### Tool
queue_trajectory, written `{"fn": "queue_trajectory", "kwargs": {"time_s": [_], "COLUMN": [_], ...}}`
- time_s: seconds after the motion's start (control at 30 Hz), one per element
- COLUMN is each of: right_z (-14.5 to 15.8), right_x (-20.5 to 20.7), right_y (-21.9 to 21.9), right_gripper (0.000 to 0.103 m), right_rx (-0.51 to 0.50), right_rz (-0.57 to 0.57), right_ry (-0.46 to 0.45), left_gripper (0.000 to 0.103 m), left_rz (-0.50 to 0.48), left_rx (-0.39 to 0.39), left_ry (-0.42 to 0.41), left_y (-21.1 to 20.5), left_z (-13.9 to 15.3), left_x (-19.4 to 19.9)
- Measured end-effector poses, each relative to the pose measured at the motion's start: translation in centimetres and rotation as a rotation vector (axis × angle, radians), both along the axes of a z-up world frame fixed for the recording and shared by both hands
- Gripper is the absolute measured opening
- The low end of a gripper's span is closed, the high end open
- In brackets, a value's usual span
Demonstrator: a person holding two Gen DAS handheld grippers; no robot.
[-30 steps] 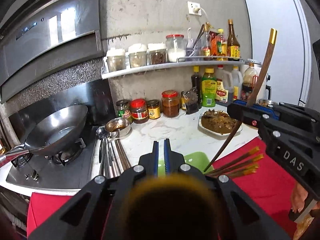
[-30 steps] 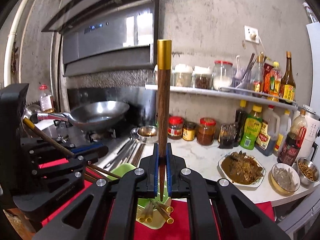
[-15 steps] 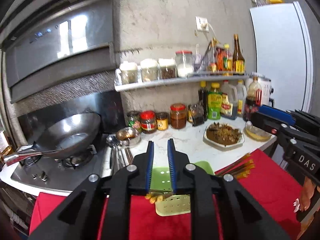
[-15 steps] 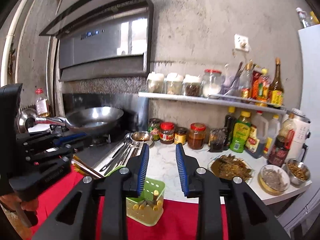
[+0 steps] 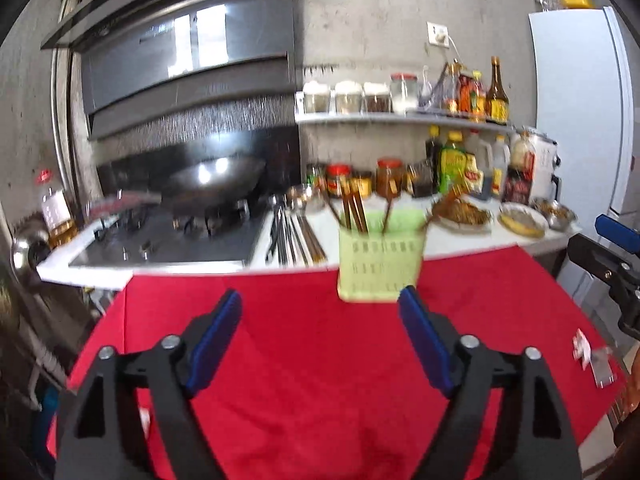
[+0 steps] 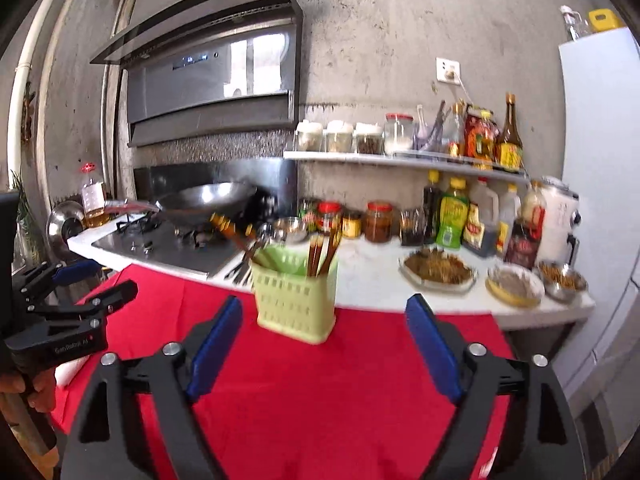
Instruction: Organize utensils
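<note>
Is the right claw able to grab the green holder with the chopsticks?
Probably yes. The right claw is open and empty, the green holder stands upright just ahead on the red cloth, with nothing between them.

The utensil holder (image 6: 295, 305) was pale green with rows of small slots in its wall. The chopsticks (image 6: 323, 249) in it were dark brown wood with gold ends. The cloth (image 5: 320, 360) beneath was plain bright red. Both grippers, left (image 5: 320, 344) and right (image 6: 324, 348), were black with blue pads (image 6: 434, 356). The wok (image 5: 216, 182) was dark grey steel, the counter (image 6: 380, 284) white, the wall (image 6: 380, 40) mottled grey, and 1 bottle (image 6: 452, 220) green.
</note>
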State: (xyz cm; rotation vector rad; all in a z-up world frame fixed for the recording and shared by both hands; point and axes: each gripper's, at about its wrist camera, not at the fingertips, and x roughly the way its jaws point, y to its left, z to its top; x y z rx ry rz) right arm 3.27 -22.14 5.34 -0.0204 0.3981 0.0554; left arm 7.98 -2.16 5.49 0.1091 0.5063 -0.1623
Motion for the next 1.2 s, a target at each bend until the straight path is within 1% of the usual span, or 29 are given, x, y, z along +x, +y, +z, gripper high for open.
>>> {"fn": "queue_trajectory", "kwargs": {"time_s": [0.07, 0.13, 0.23, 0.3, 0.4, 0.5, 0.63, 0.97, 1.2], "right_z": [-1.2, -2.7, -4.8, -5.9, -6.7, -7.1, -7.0, -7.3, -7.6], "right_x": [-1.4, -2.7, -4.7, -5.8, -7.3, -8.5, -8.6, -7.9, -7.5], "right_y": [0.5, 1.0, 1.3, 1.2, 1.0, 0.9, 0.7, 0.5, 0.4], "right_gripper": [0.084, 0.087, 0.089, 0.089, 0.090, 0.091, 0.091, 0.091, 0.092], "right_rx": [0.000, 0.005, 0.023, 0.043, 0.061, 0.078, 0.068, 0.077, 0.081], "right_rz": [-0.009, -0.016, -0.040, -0.054, -0.085, -0.104, -0.120, -0.129, -0.127], "right_ry": [0.023, 0.050, 0.102, 0.135, 0.158, 0.167, 0.167, 0.178, 0.190], "left_gripper": [0.088, 0.091, 0.096, 0.097, 0.097, 0.097, 0.097, 0.097, 0.097], "left_rz": [0.008, 0.022, 0.037, 0.045, 0.060, 0.060, 0.058, 0.071, 0.071], "left_rx": [-0.004, -0.008, 0.001, 0.015, 0.038, 0.044, 0.031, 0.033, 0.036], "left_ry": [0.026, 0.050, 0.081, 0.097, 0.122, 0.158, 0.190, 0.183, 0.193], "left_y": [0.5, 0.9, 1.3, 1.6, 1.8, 1.7, 2.0, 2.3, 2.3], "left_z": [-1.5, -2.8, -4.3, -5.2, -6.1, -6.9, -7.5, -7.3, -7.3], "left_x": [-1.6, -3.0, -4.7, -5.9, -7.1, -7.7, -7.9, -7.6, -7.3]}}
